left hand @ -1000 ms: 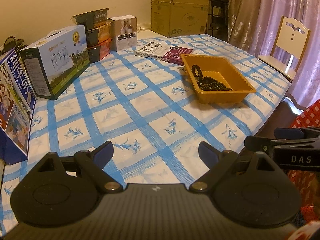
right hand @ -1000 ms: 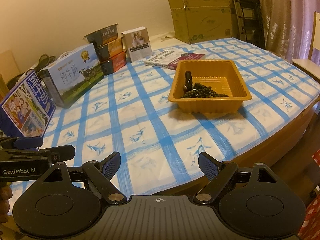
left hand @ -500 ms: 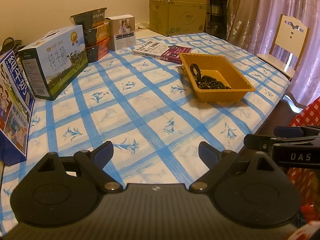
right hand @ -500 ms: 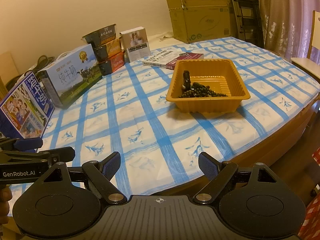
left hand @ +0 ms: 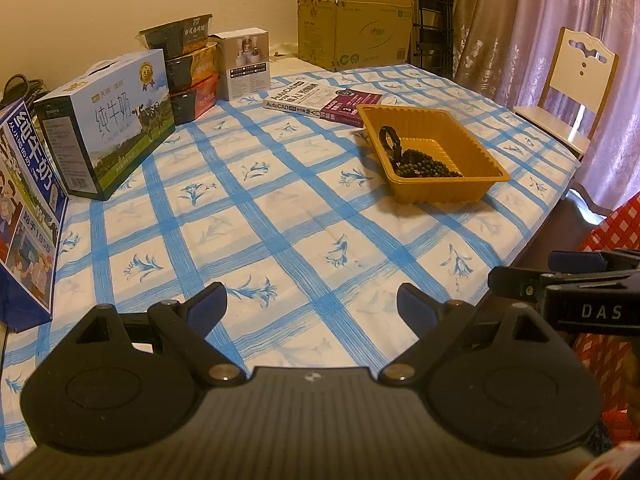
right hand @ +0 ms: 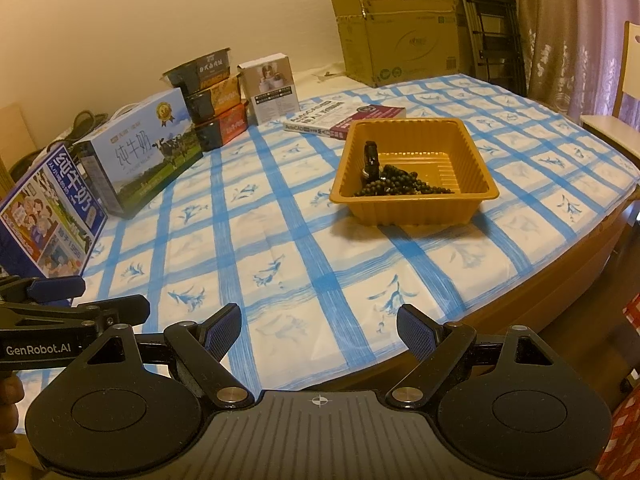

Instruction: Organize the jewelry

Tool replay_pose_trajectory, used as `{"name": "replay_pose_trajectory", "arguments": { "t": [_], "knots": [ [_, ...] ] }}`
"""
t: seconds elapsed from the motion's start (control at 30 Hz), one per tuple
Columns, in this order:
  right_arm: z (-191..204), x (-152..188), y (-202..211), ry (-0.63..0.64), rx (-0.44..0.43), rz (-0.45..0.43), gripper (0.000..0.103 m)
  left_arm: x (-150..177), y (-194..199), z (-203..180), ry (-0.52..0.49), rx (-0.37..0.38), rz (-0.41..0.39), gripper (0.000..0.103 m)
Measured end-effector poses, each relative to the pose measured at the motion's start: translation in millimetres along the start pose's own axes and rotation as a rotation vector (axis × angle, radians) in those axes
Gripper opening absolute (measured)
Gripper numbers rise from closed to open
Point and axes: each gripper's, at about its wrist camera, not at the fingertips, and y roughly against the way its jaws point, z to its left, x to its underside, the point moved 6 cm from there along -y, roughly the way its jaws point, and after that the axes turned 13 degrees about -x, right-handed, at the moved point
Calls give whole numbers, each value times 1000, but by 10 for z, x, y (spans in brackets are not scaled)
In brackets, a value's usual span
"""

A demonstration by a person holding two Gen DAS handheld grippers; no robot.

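An orange plastic tray (left hand: 486, 160) (right hand: 476, 160) sits on the blue-checked tablecloth, toward the table's right side. Inside it lie dark beaded strings (left hand: 426, 166) (right hand: 404, 185) and a black band (left hand: 390, 138) (right hand: 371, 156) leaning against the tray's left wall. My left gripper (left hand: 312, 306) is open and empty, hovering over the near part of the table, far short of the tray. My right gripper (right hand: 319, 330) is open and empty too, near the table's front edge. Each gripper shows at the side of the other's view.
Milk cartons (left hand: 106, 124) (right hand: 140, 156) and a blue box (left hand: 24, 216) stand along the left. Stacked food boxes (left hand: 188, 64), a small white box (left hand: 245, 64) and books (left hand: 320, 102) lie at the back. A cardboard box (left hand: 356, 20) and a chair (left hand: 576, 84) stand beyond the table.
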Motion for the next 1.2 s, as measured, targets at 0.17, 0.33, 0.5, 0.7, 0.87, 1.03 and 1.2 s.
{"name": "replay_pose_trajectory", "arguments": {
  "t": [0.17,0.33,0.5,0.7,0.87,1.03,1.2],
  "knots": [
    [-2,0,-2,0,-1,0,85,-1,-1,-3,-1,1,0,91],
    [0,-2,1,0,0,0,85,-2,-5,-11,-1,0,-1,91],
    [-2,-2,-1,0,0,0,85,-1,-9,-17,-2,1,1,91],
    [-6,-2,-5,-1,0,0,85,-3,-13,-23,-2,1,1,91],
    [-5,-2,-6,-1,-1,1,85,-5,-18,-26,-3,1,1,91],
    [-28,2,-18,-2,0,2,85,-6,-20,-31,-4,1,1,91],
    [-60,8,-38,-2,7,2,85,6,-25,-74,-7,4,0,91]
  ]
}}
